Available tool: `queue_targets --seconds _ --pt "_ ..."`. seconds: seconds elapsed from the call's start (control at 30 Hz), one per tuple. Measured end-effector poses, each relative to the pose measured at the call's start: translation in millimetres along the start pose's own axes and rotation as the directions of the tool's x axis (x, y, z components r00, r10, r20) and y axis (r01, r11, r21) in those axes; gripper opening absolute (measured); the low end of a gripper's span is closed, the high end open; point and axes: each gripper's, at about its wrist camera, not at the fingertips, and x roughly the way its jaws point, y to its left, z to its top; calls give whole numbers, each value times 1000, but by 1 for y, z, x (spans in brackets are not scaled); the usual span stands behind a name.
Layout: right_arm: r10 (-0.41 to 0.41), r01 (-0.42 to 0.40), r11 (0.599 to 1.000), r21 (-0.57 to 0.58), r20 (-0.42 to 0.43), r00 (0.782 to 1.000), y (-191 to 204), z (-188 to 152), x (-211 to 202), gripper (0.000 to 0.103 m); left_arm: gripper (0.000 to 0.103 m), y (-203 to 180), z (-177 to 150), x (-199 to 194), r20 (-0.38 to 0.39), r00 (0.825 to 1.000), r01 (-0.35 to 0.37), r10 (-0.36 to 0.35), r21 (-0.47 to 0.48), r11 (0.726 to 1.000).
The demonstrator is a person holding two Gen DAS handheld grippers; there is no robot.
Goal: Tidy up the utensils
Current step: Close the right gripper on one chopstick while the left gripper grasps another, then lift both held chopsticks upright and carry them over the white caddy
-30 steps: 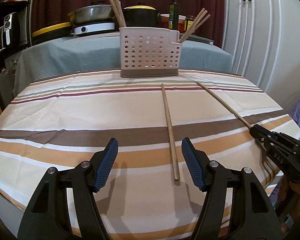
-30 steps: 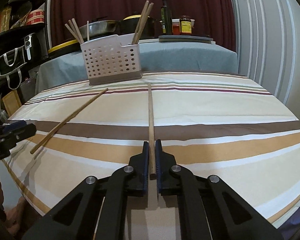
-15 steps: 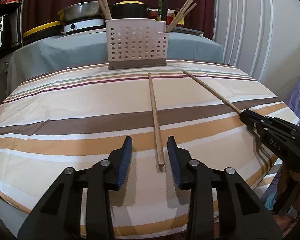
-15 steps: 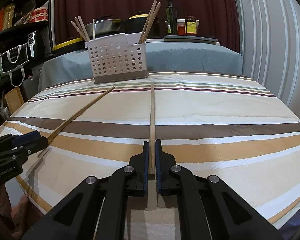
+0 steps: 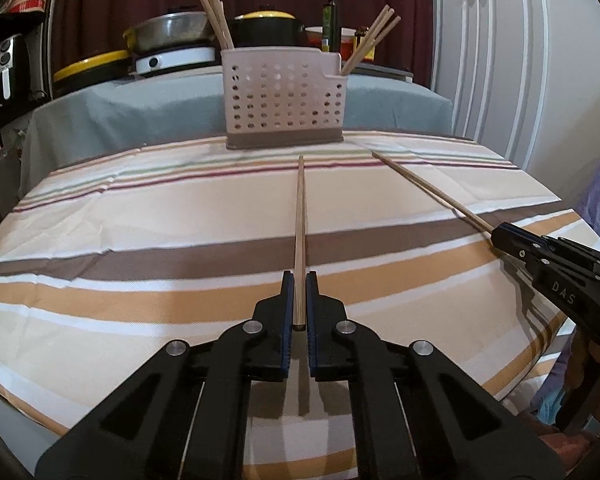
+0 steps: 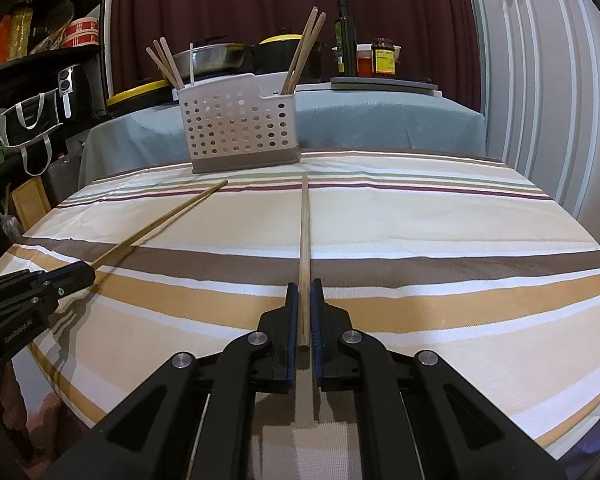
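Two long wooden chopsticks lie on the striped tablecloth (image 5: 140, 216), pointing toward a perforated white utensil caddy (image 5: 282, 104) at the far edge. My left gripper (image 5: 299, 280) is shut on the near end of one chopstick (image 5: 300, 208). My right gripper (image 6: 304, 292) is shut on the near end of the other chopstick (image 6: 305, 224). The left wrist view shows the right gripper (image 5: 500, 235) at the right with its chopstick (image 5: 428, 192). The right wrist view shows the left gripper (image 6: 80, 273) at the left with its chopstick (image 6: 168, 220). The caddy (image 6: 240, 128) holds several chopsticks at both ends.
Behind the table a grey-covered counter (image 5: 112, 116) carries pots (image 5: 172, 34), an oil bottle (image 6: 345, 40) and a jar (image 6: 384, 56). White cupboard doors (image 5: 500, 60) stand at the right. Dark shelves with bags (image 6: 28, 120) stand at the left. Broad striped cloth lies between grippers and caddy.
My left gripper moved up to the chopstick's near end and closed on it from wide open. The right gripper stayed shut on its chopstick and barely moved.
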Motion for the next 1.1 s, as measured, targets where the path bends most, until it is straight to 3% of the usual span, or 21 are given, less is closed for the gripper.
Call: queue_targets --seconds 0.43,1.1 --pt "-19 20 1000 -5 78 997 3 28 -24 7 6 11 29 -27 101 993 -55 54 4 998" --pt "-33 34 999 -2 242 970 6 96 -77 7 6 52 111 -97 265 953 -129 148 -87 988"
